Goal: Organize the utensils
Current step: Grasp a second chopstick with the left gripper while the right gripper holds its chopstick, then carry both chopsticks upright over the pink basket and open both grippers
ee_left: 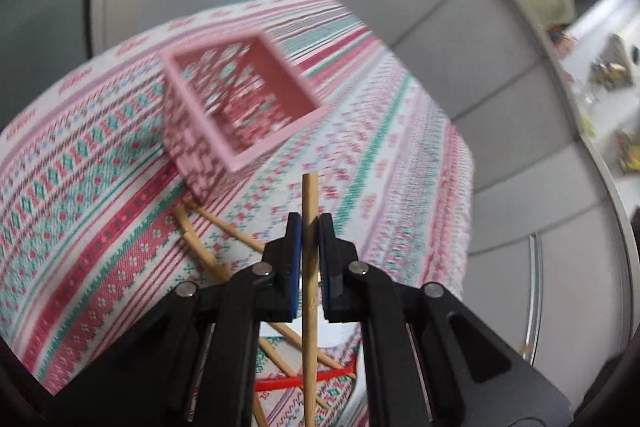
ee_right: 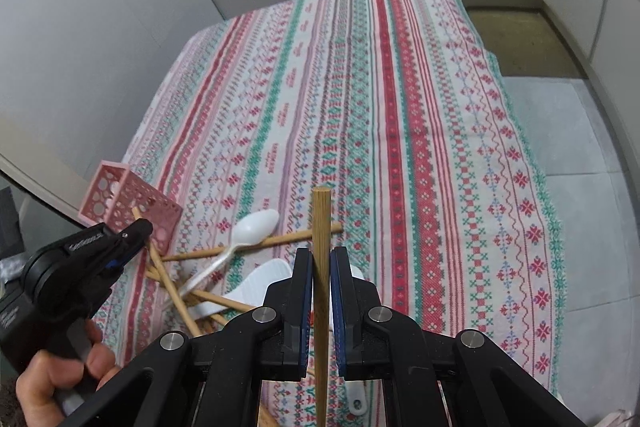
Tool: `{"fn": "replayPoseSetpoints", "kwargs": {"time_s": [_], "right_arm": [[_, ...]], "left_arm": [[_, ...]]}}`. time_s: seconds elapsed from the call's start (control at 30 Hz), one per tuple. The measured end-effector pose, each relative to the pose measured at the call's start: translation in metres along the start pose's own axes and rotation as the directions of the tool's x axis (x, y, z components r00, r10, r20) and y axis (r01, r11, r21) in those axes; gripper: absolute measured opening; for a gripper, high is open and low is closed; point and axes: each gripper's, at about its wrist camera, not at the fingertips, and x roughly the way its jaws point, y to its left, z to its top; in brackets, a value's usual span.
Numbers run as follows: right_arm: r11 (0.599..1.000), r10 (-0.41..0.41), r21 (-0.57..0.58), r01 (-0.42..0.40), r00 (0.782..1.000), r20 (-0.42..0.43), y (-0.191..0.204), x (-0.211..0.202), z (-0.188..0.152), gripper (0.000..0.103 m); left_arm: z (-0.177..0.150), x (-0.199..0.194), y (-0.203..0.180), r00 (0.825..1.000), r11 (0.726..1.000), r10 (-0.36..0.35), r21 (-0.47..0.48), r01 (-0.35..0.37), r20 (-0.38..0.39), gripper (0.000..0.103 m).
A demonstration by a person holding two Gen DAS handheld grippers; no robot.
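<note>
**Bamboo chopsticks clamped in both grippers above the counter**

Black and tilted downward, the left gripper (ee_left: 309, 223) has its jaws closed narrow on a chopstick (ee_left: 309, 267) that runs up between the blue pads and pokes out past the tips. In the right wrist view a bare hand (ee_right: 60, 375) grips its handle at the lower left. The right gripper (ee_right: 321, 255) also points down at the cloth, its jaws pinched on a second chopstick (ee_right: 321, 227) standing upright between them.

Below lies the counter (ee_right: 400, 107), covered with a striped red, green and white cloth. A pink perforated basket (ee_left: 240, 99) sits on it, open top showing. Just beside the basket is a loose pile of chopsticks (ee_right: 248, 247) crossing one another, with a white plastic spoon (ee_right: 252, 227) lying over them and a wider white utensil (ee_right: 264, 279) partly hidden behind the right jaws. A red stick (ee_left: 304, 381) lies under the left gripper. Grey partition panels (ee_right: 120, 7) close in the counter.
</note>
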Motion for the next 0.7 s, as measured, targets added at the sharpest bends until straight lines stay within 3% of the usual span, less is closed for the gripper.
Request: {"fn": "replayPoseSetpoints", "kwargs": {"time_s": [0.2, 0.4, 0.57, 0.7], "right_arm": [[1.0, 0.007, 0.003, -0.007, 0.996, 0.089, 0.014, -0.021, 0.004, 0.007], [0.999, 0.036, -0.001, -0.036, 0.98, 0.195, 0.036, -0.042, 0.015, 0.007], [0.997, 0.075, -0.003, -0.077, 0.961, 0.266, 0.053, -0.053, 0.027, 0.007], [0.993, 0.111, -0.007, -0.115, 0.943, 0.315, 0.068, -0.06, 0.038, 0.007]], "left_arm": [[0.012, -0.041, -0.019, 0.994, 0.983, -0.074, 0.174, 0.06, 0.077, 0.009], [0.05, -0.076, -0.027, 0.976, 0.95, -0.161, 0.29, 0.113, 0.147, 0.009], [0.089, -0.101, -0.024, 0.941, 0.93, -0.216, 0.347, 0.118, 0.259, 0.009], [0.121, -0.114, -0.018, 0.889, 0.924, -0.24, 0.372, 0.087, 0.39, 0.009]]}}
